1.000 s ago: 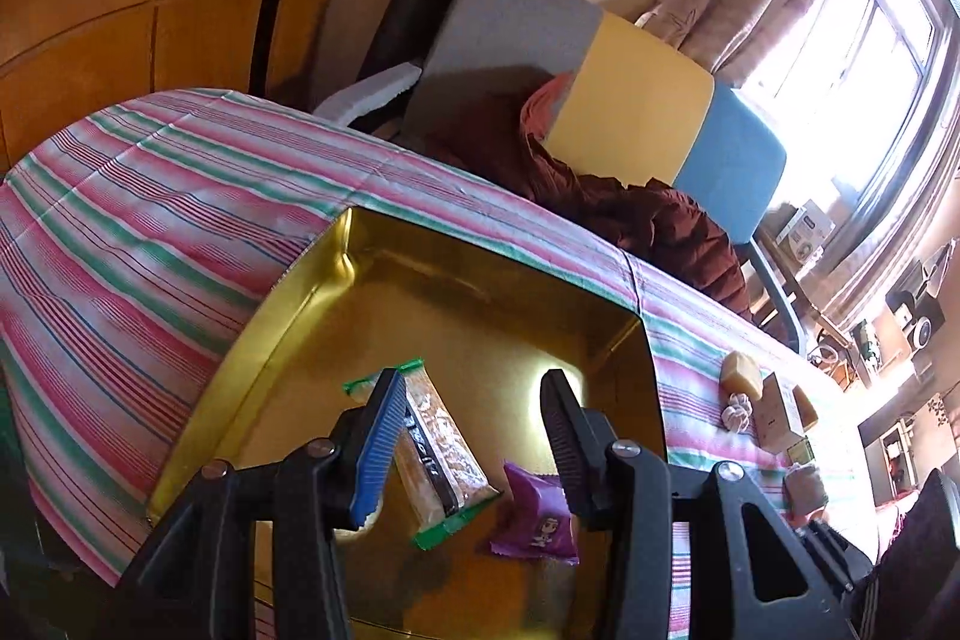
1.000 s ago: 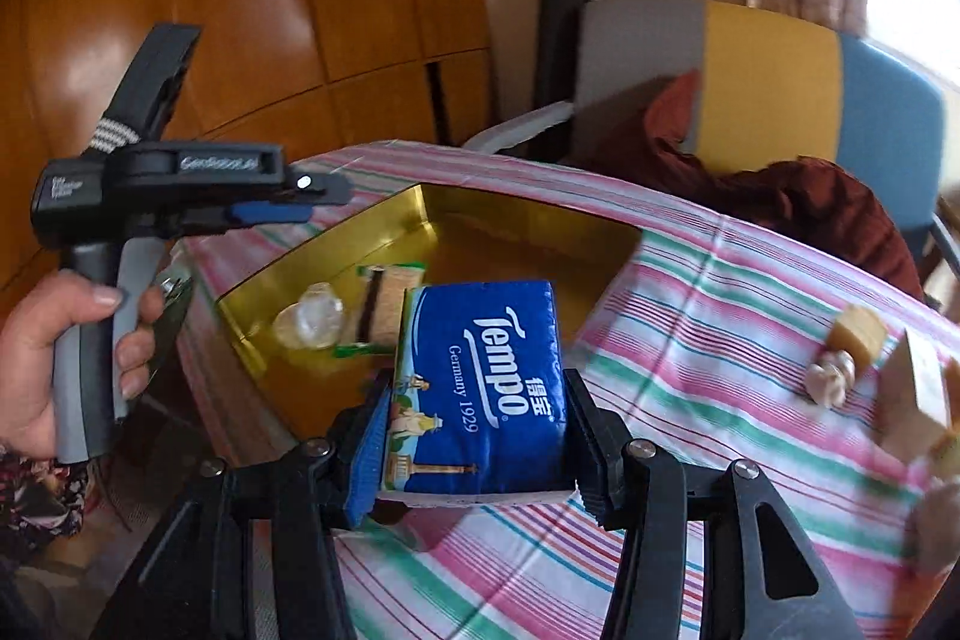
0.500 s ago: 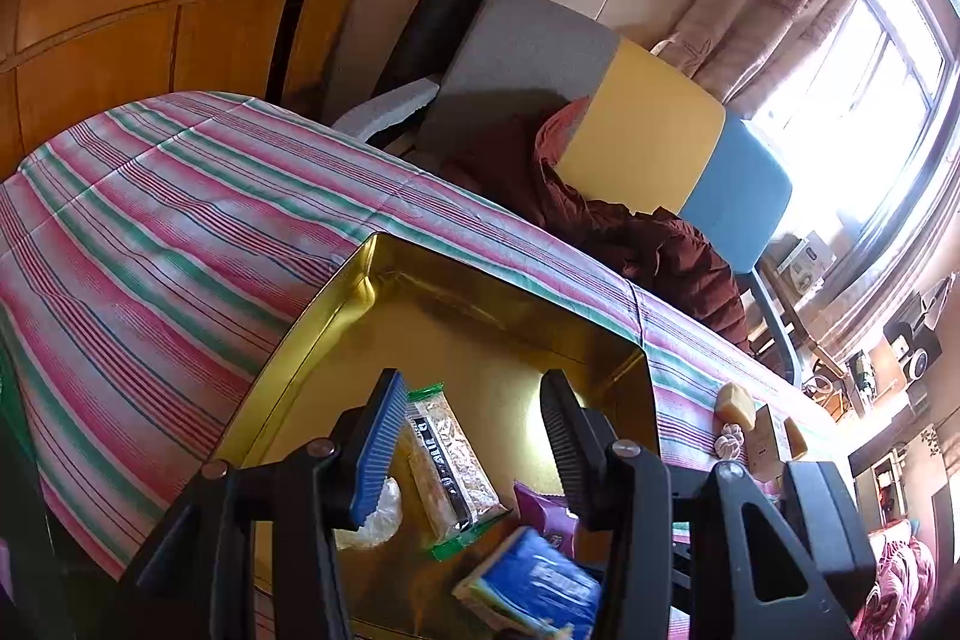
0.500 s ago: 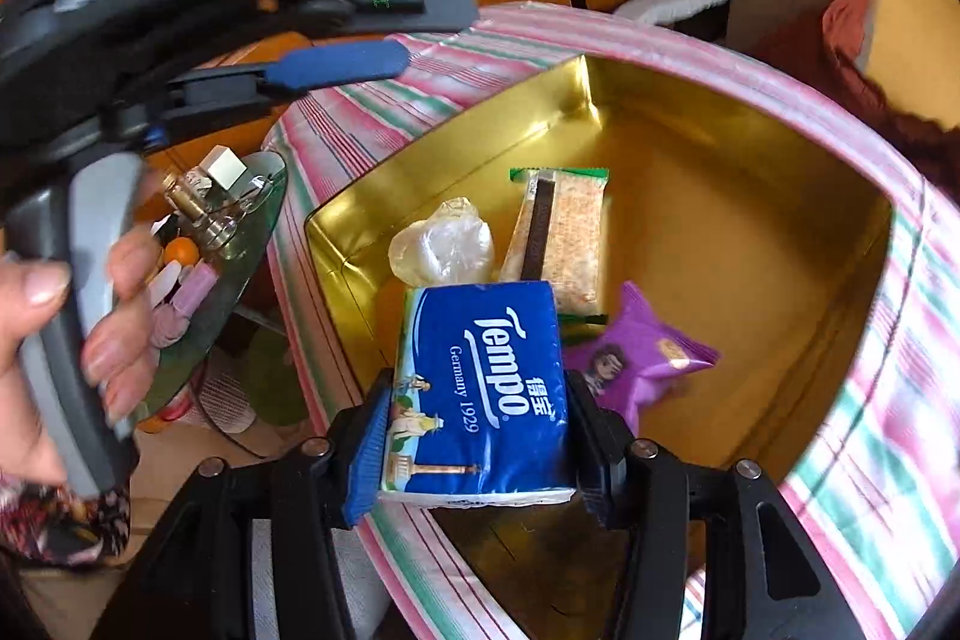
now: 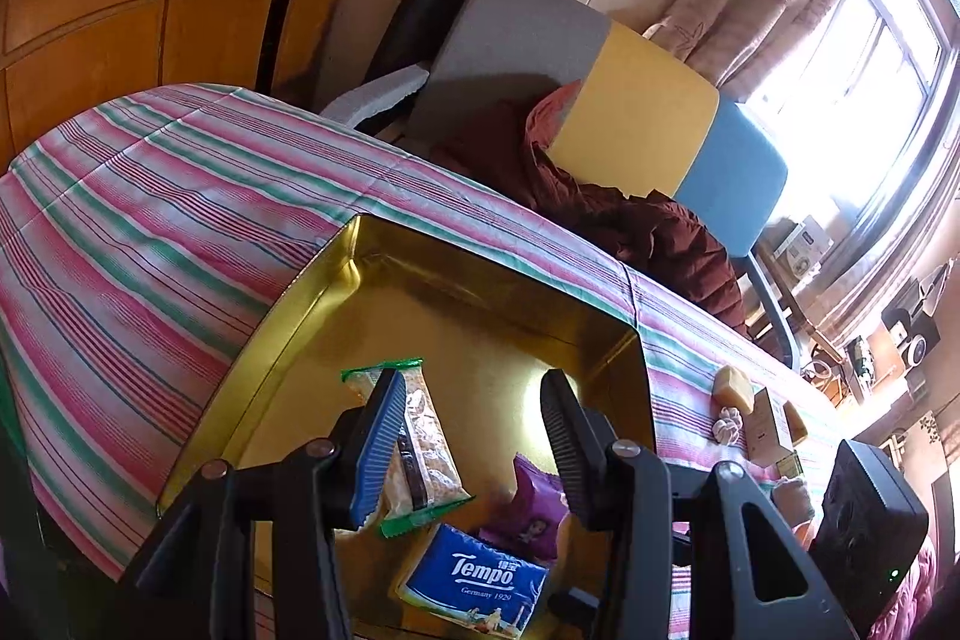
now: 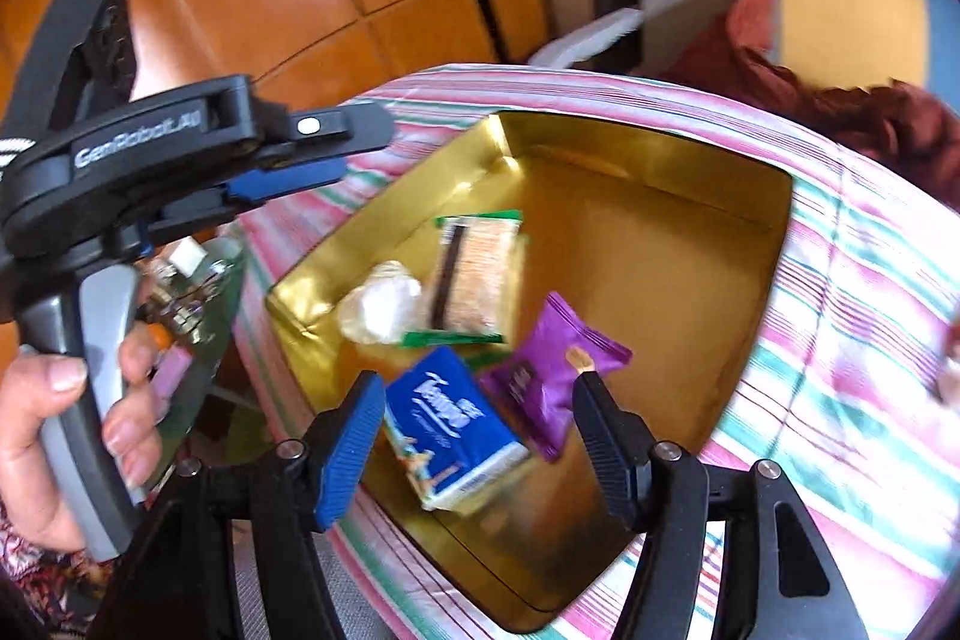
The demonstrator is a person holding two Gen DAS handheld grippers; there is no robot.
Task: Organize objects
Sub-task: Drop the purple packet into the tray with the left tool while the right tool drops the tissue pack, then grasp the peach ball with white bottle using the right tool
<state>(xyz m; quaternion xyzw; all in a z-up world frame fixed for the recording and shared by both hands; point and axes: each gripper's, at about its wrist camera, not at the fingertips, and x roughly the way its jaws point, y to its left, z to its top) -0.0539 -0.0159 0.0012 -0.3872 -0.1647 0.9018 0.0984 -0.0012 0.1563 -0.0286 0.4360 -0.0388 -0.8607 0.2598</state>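
Gold tin [image 6: 774, 244] stays roomy at its far edge; right tool [image 6: 480, 436] opening, tissue pack [image 6: 450, 424] loose inside.

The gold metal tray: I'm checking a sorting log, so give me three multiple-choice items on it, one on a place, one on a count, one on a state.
1. Where does the blue Tempo tissue pack lie?
A. on the striped tablecloth
B. in the gold metal tray, near its front edge
C. on the chair

2. How many items lie in the tray?
A. two
B. four
C. six

3. How is the right gripper?
A. clamped on the pack
B. holding a purple packet
C. pads clear of the pack

B: it rests on the tray floor.
B: tissue pack, purple snack packet, green-edged cracker packet, clear wrapped lump.
C: the jaws are opening, with gaps beside the pack.
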